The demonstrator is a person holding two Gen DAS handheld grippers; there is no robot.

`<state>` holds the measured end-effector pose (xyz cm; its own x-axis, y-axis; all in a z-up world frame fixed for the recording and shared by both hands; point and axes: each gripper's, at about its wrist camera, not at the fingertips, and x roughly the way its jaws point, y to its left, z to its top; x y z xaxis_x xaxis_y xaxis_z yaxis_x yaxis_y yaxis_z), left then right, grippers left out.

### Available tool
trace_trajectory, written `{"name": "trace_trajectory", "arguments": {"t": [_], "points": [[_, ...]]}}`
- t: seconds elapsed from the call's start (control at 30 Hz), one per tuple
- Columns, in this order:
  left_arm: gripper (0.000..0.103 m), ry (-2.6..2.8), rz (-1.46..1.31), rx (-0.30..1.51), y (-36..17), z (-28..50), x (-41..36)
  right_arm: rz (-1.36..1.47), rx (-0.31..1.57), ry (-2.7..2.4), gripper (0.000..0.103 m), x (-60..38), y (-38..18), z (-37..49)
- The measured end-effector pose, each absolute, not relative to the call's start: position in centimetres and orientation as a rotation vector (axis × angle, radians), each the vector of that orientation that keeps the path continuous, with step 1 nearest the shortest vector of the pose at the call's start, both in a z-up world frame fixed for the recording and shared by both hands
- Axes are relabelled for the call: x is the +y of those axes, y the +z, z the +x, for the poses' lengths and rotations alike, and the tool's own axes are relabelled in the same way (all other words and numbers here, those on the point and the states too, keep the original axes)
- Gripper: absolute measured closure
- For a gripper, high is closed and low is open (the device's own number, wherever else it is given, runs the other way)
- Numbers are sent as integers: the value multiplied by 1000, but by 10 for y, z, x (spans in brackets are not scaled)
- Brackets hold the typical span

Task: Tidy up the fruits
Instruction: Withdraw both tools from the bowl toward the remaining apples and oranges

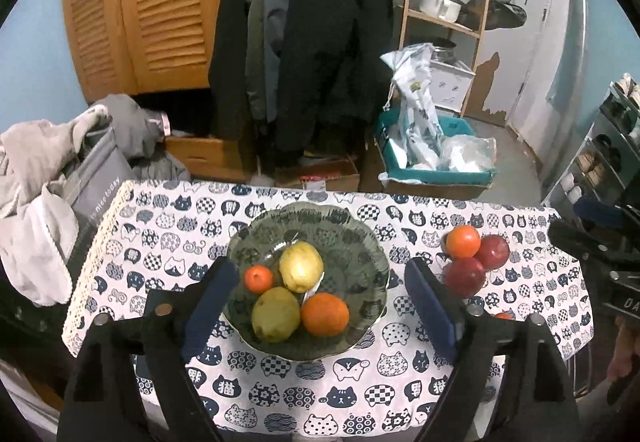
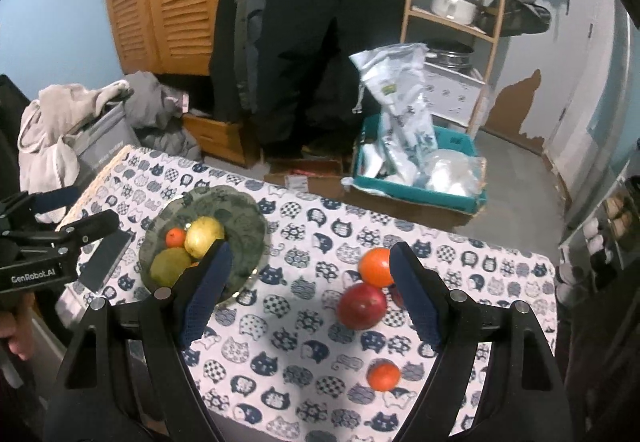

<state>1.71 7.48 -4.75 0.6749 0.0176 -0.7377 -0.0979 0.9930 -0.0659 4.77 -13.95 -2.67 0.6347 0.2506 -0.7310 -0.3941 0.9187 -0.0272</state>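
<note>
Red apple [image 2: 362, 306] sits just ahead between the spread, empty fingers of the right gripper [image 2: 310, 290], touching an orange [image 2: 375, 266] — clip that one and both could roll. Left gripper [image 1: 320, 302] hangs released over the bowl [image 1: 360, 242] of fruit.

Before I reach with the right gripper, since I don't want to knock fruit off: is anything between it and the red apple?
Nothing visible. The right gripper is open above bare tablecloth, and the red apple lies just ahead, touching an orange behind it.
</note>
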Motion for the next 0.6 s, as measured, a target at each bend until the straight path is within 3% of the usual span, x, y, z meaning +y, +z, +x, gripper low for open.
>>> {"name": "trace_trajectory", "arguments": {"t": [0.6], "points": [[13,-2,-25,846,-52,27,8,-133,804,248,19,-224,-33,35]]}}
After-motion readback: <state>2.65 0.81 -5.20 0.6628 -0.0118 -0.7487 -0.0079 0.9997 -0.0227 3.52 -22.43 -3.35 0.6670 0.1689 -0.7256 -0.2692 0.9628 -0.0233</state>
